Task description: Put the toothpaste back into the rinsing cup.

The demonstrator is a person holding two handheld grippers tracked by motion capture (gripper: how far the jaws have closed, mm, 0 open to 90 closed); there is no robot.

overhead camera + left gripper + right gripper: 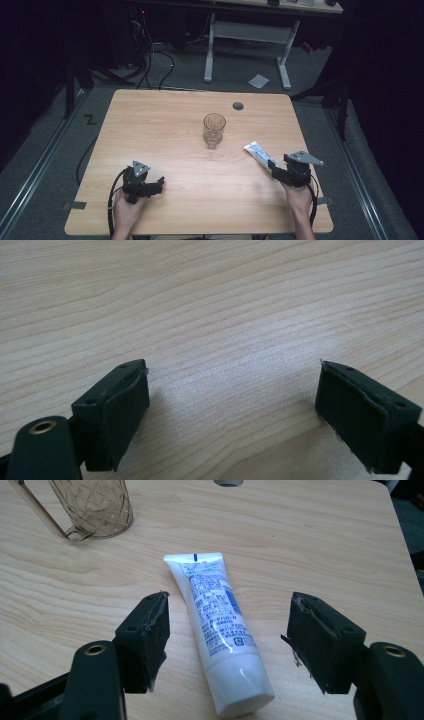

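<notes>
Bare wooden table (165, 130) across the frame's left and centre, glass mug (214, 130) upright mid-frame, toothpaste tube (220, 630) lying between the right gripper's (227, 642) spread jaws, lower right.

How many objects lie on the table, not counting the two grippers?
2. A clear glass mug stands near the table's middle. A white tube lies at the right, between the right gripper's open jaws.

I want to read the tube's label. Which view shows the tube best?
The right gripper view: the white tube lies large between the open jaws, its blue print facing up. The high view shows it small, by the right hand-held gripper. The left gripper view shows bare table.
</notes>
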